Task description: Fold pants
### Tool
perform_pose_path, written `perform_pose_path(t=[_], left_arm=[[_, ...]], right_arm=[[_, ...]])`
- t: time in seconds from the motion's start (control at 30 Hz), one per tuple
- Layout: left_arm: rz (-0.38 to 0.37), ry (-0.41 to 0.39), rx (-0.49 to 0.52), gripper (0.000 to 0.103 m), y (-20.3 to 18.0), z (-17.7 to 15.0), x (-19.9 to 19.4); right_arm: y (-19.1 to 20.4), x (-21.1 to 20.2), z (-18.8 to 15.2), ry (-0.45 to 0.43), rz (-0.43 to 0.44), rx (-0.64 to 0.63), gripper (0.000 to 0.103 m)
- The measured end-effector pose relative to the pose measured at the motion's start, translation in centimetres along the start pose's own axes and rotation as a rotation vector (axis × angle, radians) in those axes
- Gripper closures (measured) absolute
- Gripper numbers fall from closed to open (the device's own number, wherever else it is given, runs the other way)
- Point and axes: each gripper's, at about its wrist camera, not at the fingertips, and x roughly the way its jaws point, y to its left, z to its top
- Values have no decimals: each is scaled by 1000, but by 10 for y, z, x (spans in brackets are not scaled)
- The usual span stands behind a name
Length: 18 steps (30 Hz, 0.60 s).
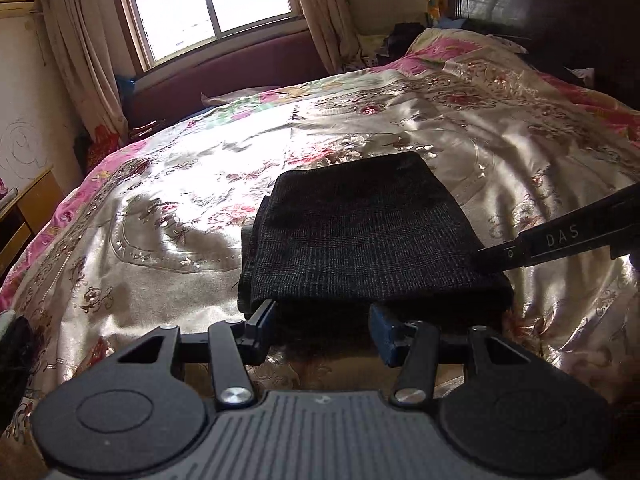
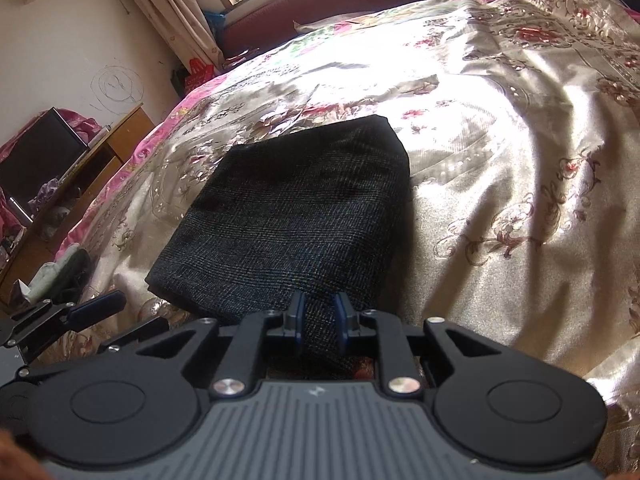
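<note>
The dark checked pants (image 1: 360, 224) lie folded into a thick rectangle on the bed. In the left wrist view my left gripper (image 1: 322, 316) sits at their near edge, jaws wide apart, with the fold's edge resting over the fingertips and no pad pressing on it. In the right wrist view the pants (image 2: 296, 208) stretch ahead of my right gripper (image 2: 319, 312), whose blue pads stand a narrow gap apart with a strip of the near right corner's fabric lying flat between them. The right gripper's finger (image 1: 520, 248) also enters the left wrist view from the right, at that corner.
A shiny floral bedspread (image 1: 160, 208) covers the bed. A window (image 1: 208, 0) with curtains and a dark red bench stand at the far side. A wooden desk (image 2: 100, 148) with a black monitor is left of the bed. The dark headboard (image 1: 540, 12) is at the back right.
</note>
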Motion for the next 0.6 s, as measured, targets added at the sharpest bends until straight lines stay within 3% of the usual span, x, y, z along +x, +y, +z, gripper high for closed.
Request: perform_pose_path(t=[0.47, 0.6], left_arm=[[-24, -18, -23, 38, -3, -5, -7], [-32, -32, -16, 38, -4, -5, -10]], right_arm=[[0, -17, -8, -1, -61, -49, 81], [4, -20, -11, -3, -74, -71, 75]])
